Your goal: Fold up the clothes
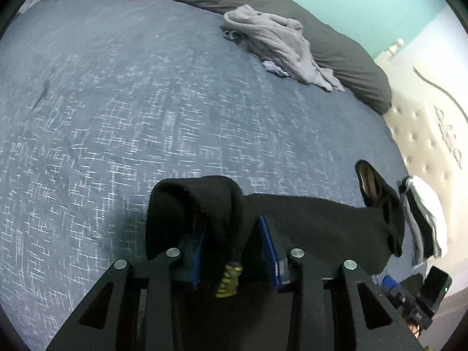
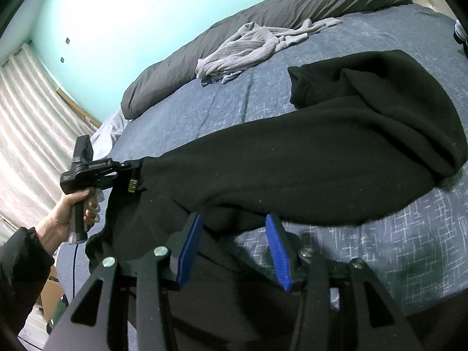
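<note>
Soft, limp black fleece garment (image 2: pixel 307 158) at bed's near edge; L gripper (image 1: pixel 234 242) clamped on its yellow-tagged edge. R gripper (image 2: pixel 234 251) jaws apart w/ cloth between, not pinched. Floppy, so grab the hem corners.

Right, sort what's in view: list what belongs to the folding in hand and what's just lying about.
In the job:
- black garment
- left gripper, jaws closed on its edge
- right gripper, fabric between its jaws

Lying about:
- crumpled grey garment
- dark grey duvet
- black-and-white cloth
- blue bedspread

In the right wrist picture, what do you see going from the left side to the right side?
Curtain, hand holding the left gripper, grey clothes, folded end of the black garment.
</note>
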